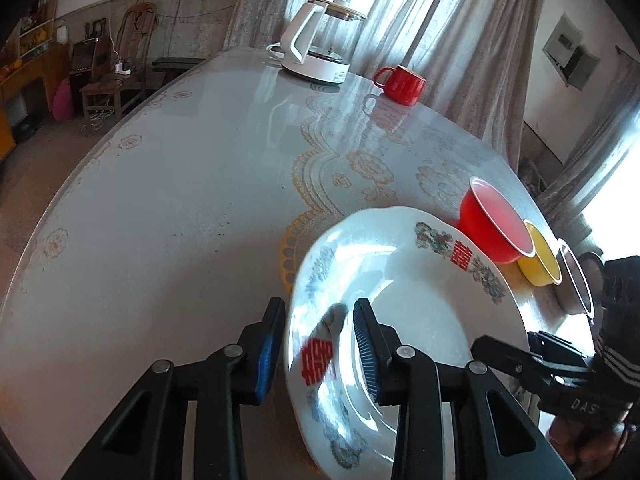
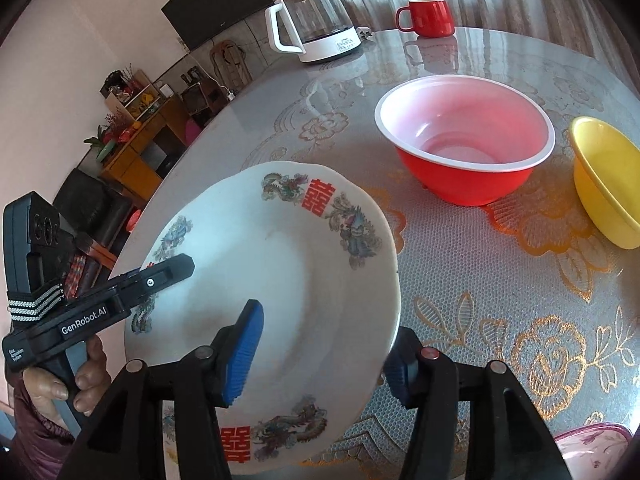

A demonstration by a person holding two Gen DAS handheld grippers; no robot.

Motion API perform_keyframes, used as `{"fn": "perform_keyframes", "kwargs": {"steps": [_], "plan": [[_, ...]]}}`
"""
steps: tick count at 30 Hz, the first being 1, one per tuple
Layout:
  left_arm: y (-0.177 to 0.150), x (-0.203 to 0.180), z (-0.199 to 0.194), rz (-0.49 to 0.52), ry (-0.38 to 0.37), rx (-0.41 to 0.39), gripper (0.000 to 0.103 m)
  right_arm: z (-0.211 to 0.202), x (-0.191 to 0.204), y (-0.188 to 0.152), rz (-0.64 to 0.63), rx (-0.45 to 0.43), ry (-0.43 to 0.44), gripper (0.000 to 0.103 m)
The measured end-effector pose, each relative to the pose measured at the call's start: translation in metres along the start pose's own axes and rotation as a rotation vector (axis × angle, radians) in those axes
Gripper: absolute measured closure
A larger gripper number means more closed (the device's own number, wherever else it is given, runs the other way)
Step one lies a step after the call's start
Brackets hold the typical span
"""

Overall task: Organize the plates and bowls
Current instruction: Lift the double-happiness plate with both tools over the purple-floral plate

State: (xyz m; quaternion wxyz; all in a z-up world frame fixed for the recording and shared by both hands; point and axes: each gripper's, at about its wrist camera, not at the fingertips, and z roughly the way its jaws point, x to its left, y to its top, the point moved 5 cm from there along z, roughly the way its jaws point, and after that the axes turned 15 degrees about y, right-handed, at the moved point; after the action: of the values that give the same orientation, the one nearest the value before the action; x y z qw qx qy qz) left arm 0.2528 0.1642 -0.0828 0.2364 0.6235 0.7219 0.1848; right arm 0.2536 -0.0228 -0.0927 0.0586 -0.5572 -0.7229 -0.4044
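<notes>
Table (image 2: 460,280): round, glossy top over a lace-patterned cloth with gold flowers.
Kettle (image 2: 316,20): glass jug with a white handle and base, standing at the far side of the table.
Mug (image 2: 430,17): red, upright, near the kettle but apart from it.
Curtains (image 1: 400,12): pale, hanging behind the table, daylight coming through.
Television (image 2: 218,0): dark screen on the wall.
Chair (image 1: 116,76): wooden, beside a low cabinet.

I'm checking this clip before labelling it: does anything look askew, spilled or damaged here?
Only the white plate stands out: it is tilted, its rim between the fingers of both the left gripper and the right gripper. The red bowl and yellow bowl sit upright and empty. No spill or crack shows.
</notes>
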Motion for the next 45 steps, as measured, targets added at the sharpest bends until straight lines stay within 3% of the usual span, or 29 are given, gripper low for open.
{"fn": "perform_keyframes", "kwargs": {"steps": [2, 4, 8, 16, 21, 28, 32, 45], "plan": [[0.001, -0.005, 0.003, -0.007, -0.019, 0.017, 0.066, 0.0, 0.0, -0.001, -0.002, -0.001, -0.002, 0.046], [-0.002, -0.01, 0.001, 0.011, 0.022, 0.011, 0.065, 0.001, 0.001, -0.002, -0.002, -0.002, -0.003, 0.046], [-0.008, -0.006, -0.004, -0.023, -0.014, 0.027, 0.065, -0.001, -0.001, -0.002, 0.017, -0.005, -0.01, 0.046], [-0.014, -0.006, -0.02, -0.026, -0.007, 0.014, 0.067, -0.004, 0.0, -0.007, 0.048, 0.007, 0.012, 0.046], [-0.024, -0.005, -0.027, -0.034, -0.022, 0.017, 0.067, -0.009, -0.001, -0.011, 0.049, 0.011, 0.003, 0.053], [-0.026, -0.006, -0.039, -0.044, -0.032, 0.009, 0.067, -0.016, -0.001, -0.011, 0.063, 0.003, 0.03, 0.053], [-0.027, -0.009, -0.051, -0.028, -0.033, -0.026, 0.067, -0.021, 0.0, -0.013, 0.074, -0.018, 0.046, 0.053], [-0.043, -0.028, -0.08, -0.014, -0.065, -0.037, 0.067, -0.052, -0.004, -0.026, 0.111, -0.084, 0.081, 0.053]]}}
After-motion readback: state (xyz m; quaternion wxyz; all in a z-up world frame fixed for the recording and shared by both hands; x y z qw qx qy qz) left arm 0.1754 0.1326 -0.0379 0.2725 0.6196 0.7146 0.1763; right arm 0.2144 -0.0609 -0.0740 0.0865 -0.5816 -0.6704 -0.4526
